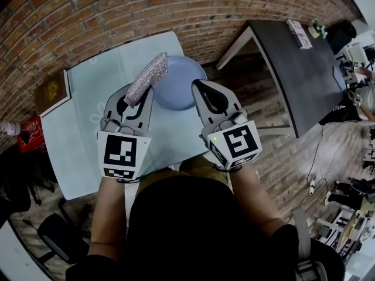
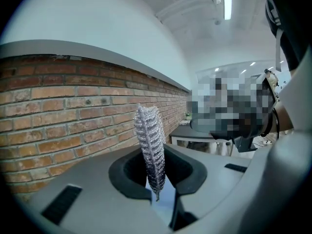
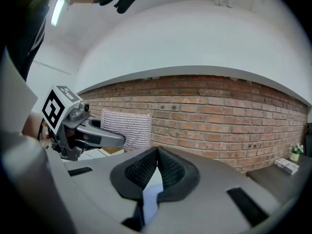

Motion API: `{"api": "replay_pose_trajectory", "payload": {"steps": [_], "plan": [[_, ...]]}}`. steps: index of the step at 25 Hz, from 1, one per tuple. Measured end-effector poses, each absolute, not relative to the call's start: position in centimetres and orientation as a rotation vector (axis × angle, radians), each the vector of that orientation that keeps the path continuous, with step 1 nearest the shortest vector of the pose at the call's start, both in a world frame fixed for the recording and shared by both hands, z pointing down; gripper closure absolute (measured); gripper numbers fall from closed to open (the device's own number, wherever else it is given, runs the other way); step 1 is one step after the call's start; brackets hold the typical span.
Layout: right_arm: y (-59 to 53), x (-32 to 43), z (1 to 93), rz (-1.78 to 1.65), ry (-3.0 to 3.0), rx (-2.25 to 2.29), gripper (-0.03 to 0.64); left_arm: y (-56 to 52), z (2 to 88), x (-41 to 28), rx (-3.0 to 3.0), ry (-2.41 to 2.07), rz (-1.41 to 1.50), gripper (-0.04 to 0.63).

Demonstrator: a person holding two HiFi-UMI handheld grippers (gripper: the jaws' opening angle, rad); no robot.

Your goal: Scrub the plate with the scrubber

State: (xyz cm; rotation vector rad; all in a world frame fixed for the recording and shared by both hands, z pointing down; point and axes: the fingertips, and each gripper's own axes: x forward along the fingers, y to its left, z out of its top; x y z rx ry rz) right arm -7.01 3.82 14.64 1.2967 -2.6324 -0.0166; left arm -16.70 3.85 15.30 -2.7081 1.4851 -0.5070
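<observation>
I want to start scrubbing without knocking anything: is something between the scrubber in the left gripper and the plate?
Nothing visible. The scrubber, clamped in the left gripper, overlaps the left rim of the plate in the head view. The right gripper sits at the plate's right edge, not between them.

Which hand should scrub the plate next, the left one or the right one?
Left. The left gripper is shut on the scrubber, which sticks out over the blue plate. The right gripper is shut with nothing in its jaws, at the plate's other side.
</observation>
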Motion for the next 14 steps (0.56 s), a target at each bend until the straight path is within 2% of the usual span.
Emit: {"api": "replay_pose_trajectory", "payload": {"steps": [14], "plan": [[3.5,-6.6,13.5,-0.061,-2.640,1.315,0.580,4.0,14.6,-16.4,-2.682,1.495,-0.497,0.531]]}}
